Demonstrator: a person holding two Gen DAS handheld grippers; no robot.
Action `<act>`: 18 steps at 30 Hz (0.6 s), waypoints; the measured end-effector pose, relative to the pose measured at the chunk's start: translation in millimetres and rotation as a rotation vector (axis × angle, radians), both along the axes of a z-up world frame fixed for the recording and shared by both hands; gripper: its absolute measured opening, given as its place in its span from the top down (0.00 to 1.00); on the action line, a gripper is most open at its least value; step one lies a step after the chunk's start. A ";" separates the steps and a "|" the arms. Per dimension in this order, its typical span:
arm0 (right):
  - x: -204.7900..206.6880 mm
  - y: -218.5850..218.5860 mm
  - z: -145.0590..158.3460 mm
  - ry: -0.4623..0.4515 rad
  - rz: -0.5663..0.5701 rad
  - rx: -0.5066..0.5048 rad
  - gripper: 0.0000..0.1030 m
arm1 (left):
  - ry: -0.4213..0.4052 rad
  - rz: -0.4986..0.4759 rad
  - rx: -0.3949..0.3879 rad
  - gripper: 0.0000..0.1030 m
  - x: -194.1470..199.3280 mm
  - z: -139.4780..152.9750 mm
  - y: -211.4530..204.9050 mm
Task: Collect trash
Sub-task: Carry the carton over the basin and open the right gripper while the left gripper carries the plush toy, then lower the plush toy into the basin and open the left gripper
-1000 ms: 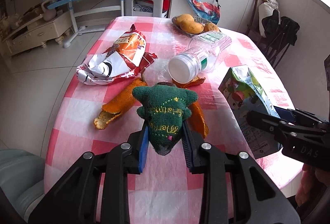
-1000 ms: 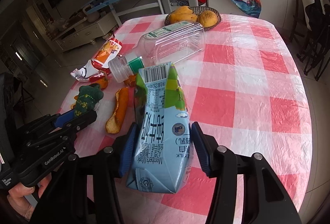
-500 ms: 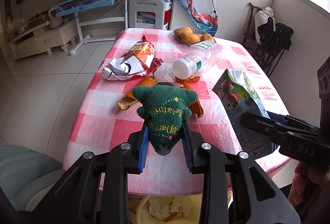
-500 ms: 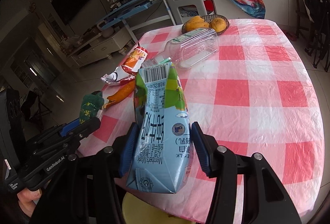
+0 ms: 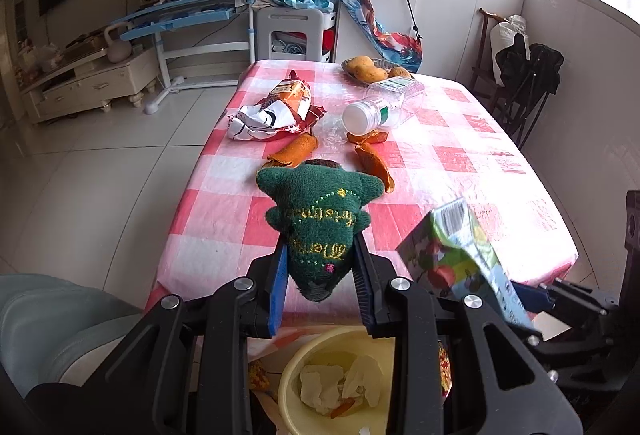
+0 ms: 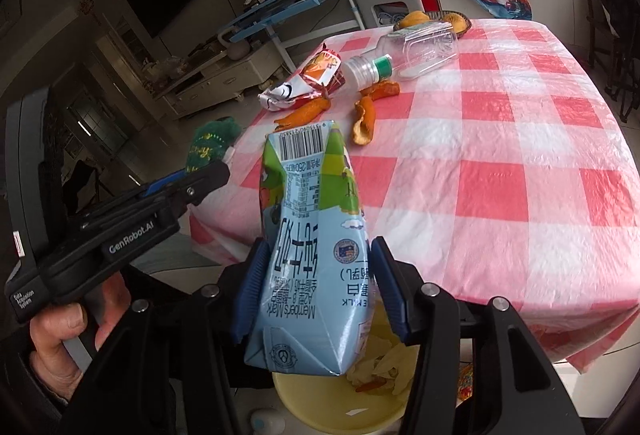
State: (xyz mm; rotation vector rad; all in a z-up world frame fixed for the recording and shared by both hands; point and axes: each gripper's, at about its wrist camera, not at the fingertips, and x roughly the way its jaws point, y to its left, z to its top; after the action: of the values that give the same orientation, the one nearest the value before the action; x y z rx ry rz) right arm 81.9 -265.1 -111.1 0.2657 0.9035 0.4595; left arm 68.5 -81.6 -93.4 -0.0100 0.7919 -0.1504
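Observation:
My left gripper (image 5: 320, 271) is shut on a green knitted cloth toy (image 5: 320, 215) and holds it off the table's near edge, above a yellow trash bin (image 5: 340, 379). My right gripper (image 6: 316, 275) is shut on a light-blue milk carton (image 6: 312, 247) and holds it over the same bin (image 6: 360, 395), which holds crumpled paper. The carton also shows in the left wrist view (image 5: 460, 259). On the table lie a crumpled snack bag (image 5: 276, 111), orange peels (image 5: 296, 153) and a clear plastic bottle on its side (image 5: 380, 107).
The table has a pink checked cloth (image 5: 460, 155). A basket of fruit (image 5: 368, 69) stands at its far end. A grey chair (image 5: 48, 323) is at the left. A white stool (image 5: 292, 35) and blue desk (image 5: 188, 15) stand beyond.
Both grippers have drawn back from over the table to past its near edge, each with its object. The yellow bin has come into view beneath them.

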 end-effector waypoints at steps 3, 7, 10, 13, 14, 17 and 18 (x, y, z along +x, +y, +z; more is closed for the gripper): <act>-13.0 9.9 -6.3 0.017 0.027 -0.018 0.49 | -0.005 -0.002 0.003 0.73 -7.6 1.3 0.0; -23.9 20.9 -14.4 0.037 0.059 -0.041 0.49 | -0.010 -0.007 0.010 0.73 -19.3 1.8 0.6; -27.3 27.2 -20.5 0.052 0.077 -0.059 0.49 | -0.009 -0.008 0.011 0.73 -24.7 1.8 3.1; -28.0 35.1 -30.8 0.090 0.104 -0.090 0.49 | -0.006 -0.007 0.007 0.73 -28.7 1.3 6.5; -28.4 36.1 -33.2 0.094 0.097 -0.106 0.48 | -0.006 -0.007 0.006 0.73 -29.4 1.4 7.3; -27.0 32.6 -36.3 0.105 0.073 -0.111 0.46 | -0.006 -0.010 0.005 0.73 -30.3 0.9 8.1; -26.6 30.5 -35.0 0.099 0.060 -0.111 0.45 | -0.004 -0.013 0.005 0.73 -31.4 0.4 8.1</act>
State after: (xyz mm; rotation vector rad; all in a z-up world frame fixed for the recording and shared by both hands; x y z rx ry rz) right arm 55.3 -234.6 -146.1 0.1615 1.0320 0.4531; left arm 37.1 -73.5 -93.0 0.0001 0.7884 -0.1604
